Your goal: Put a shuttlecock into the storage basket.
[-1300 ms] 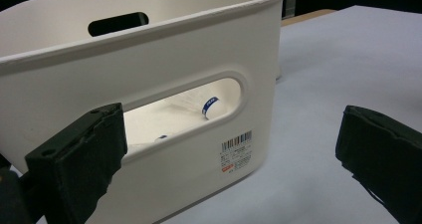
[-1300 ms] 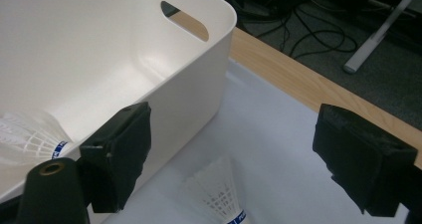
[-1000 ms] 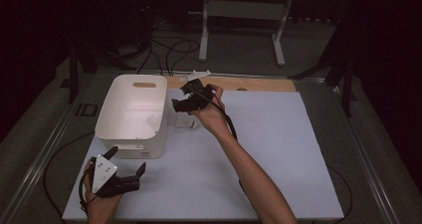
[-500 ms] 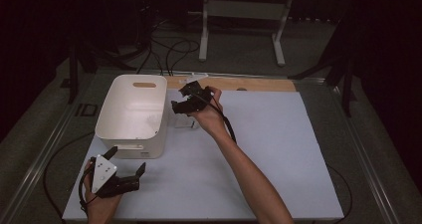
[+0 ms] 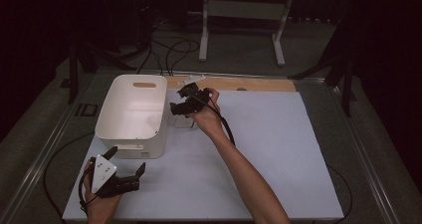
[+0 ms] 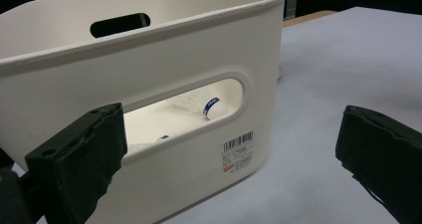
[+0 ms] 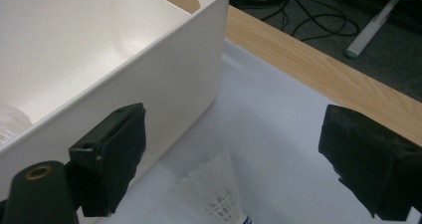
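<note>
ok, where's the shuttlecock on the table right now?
The shuttlecock lies on the white sheet beside the bin's right wall, between the open jaws of the right gripper.

Shuttlecock (image 7: 219, 194) just right of bin (image 5: 132, 117)

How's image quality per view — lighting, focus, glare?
High view: dim, dark surroundings, soft detail, no glare on the table. Left gripper view: bin evenly lit, barcode label readable, near fingers blurred. Right gripper view: bright bin wall, shuttlecock slightly soft, cut off by the bottom edge.

A lab: dark room, floor cables (image 5: 169, 52), metal stand (image 5: 244, 15), white-covered test table (image 5: 278, 149).
</note>
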Demonstrator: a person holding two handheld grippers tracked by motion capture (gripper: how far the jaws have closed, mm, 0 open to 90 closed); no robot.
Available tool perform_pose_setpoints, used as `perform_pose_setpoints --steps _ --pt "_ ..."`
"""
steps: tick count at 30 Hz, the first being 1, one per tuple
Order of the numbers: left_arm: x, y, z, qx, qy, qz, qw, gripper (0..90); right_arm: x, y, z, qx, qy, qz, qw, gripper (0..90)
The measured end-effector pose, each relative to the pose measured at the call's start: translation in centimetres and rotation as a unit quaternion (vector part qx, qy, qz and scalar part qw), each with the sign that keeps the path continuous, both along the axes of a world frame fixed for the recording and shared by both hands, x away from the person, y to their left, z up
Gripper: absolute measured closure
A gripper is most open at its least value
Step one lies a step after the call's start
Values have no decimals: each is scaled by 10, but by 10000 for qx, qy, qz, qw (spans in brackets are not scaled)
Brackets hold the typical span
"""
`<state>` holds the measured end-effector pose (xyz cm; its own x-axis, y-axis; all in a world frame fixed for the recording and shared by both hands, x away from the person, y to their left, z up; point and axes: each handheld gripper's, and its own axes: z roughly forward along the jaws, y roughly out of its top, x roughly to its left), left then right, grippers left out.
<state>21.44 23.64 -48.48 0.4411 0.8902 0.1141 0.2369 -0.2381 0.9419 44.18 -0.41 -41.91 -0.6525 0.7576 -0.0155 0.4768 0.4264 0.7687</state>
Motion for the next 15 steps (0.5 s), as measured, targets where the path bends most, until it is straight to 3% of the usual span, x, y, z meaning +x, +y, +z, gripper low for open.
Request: perform_pose_setpoints --steps 15 --pt "0 0 0 -22 -4 4 10000 2 5 4 -12 -135 39 -36 9999 115"
